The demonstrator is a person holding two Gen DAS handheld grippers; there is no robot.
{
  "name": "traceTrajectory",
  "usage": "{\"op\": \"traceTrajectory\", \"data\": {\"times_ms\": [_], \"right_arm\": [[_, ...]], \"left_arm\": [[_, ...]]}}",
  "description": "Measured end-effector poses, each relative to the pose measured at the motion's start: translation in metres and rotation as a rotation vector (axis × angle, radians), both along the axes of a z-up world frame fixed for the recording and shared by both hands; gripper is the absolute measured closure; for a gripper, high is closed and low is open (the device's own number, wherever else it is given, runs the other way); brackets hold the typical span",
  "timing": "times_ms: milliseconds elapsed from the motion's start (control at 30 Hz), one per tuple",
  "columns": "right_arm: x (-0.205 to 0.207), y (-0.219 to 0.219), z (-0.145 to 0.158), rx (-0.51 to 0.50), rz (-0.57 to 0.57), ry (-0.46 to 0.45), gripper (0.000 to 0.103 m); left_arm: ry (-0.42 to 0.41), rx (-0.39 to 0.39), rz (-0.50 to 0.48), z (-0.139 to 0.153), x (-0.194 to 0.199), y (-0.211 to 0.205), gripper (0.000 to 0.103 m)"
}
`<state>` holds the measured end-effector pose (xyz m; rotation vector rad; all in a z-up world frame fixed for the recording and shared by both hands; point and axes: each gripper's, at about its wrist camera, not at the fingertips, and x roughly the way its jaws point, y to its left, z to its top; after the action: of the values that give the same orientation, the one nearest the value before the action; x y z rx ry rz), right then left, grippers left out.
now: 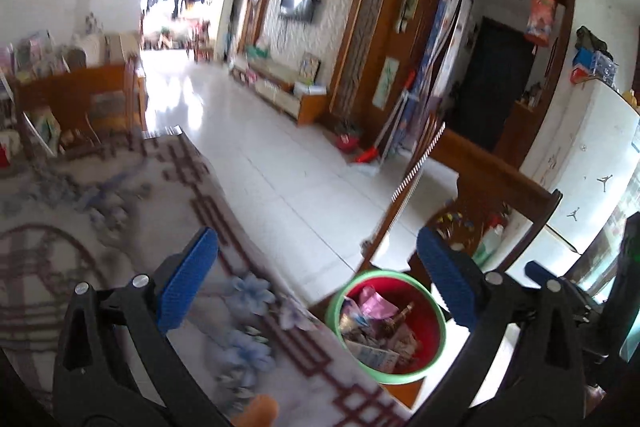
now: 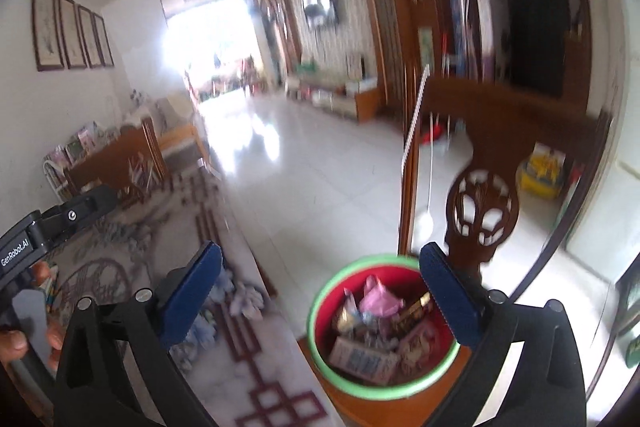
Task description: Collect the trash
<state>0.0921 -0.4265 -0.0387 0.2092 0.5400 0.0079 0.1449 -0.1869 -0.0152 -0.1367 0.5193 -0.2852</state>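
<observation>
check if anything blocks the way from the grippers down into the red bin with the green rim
Nothing visible does. The bin sits open-topped, no lid, wrappers inside, beside the table edge. Both the left gripper and right gripper are open and empty, with only air between them and the bin's mouth.

I see round red plastic bin with green rim (image 2: 384, 385) right of cloth-covered table (image 2: 224, 355), crumpled wrappers (image 2: 380, 331) inside, carved wooden chair (image 2: 482, 211) behind.
</observation>
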Motion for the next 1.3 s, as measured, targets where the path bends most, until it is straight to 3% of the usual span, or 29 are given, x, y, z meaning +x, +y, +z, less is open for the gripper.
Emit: {"op": "traceTrajectory", "data": {"times_ms": [100,200,300,433,667,1300], "right_arm": [[-0.011,0.020,0.013,-0.032,-0.012,-0.065,0.007],[-0.014,0.038,0.020,-0.010,0.012,-0.069,0.007],[-0.019,0.052,0.026,0.017,0.005,-0.074,0.007],[-0.035,0.082,0.034,-0.015,0.017,-0.146,0.007],[-0.048,0.123,0.035,-0.047,0.059,-0.156,0.007],[-0.064,0.166,0.032,-0.055,0.085,-0.155,0.007]], "left_arm": [[-0.058,0.005,0.020,0.016,-0.019,0.017,0.005],[-0.091,0.022,0.060,0.029,-0.032,0.034,0.005],[-0.130,0.088,0.120,0.039,-0.047,0.048,0.005],[-0.209,0.161,0.241,0.048,-0.069,0.070,0.005],[-0.154,0.049,0.225,0.047,-0.083,0.115,0.005],[-0.118,0.046,0.273,0.044,-0.108,0.158,0.005]]}}
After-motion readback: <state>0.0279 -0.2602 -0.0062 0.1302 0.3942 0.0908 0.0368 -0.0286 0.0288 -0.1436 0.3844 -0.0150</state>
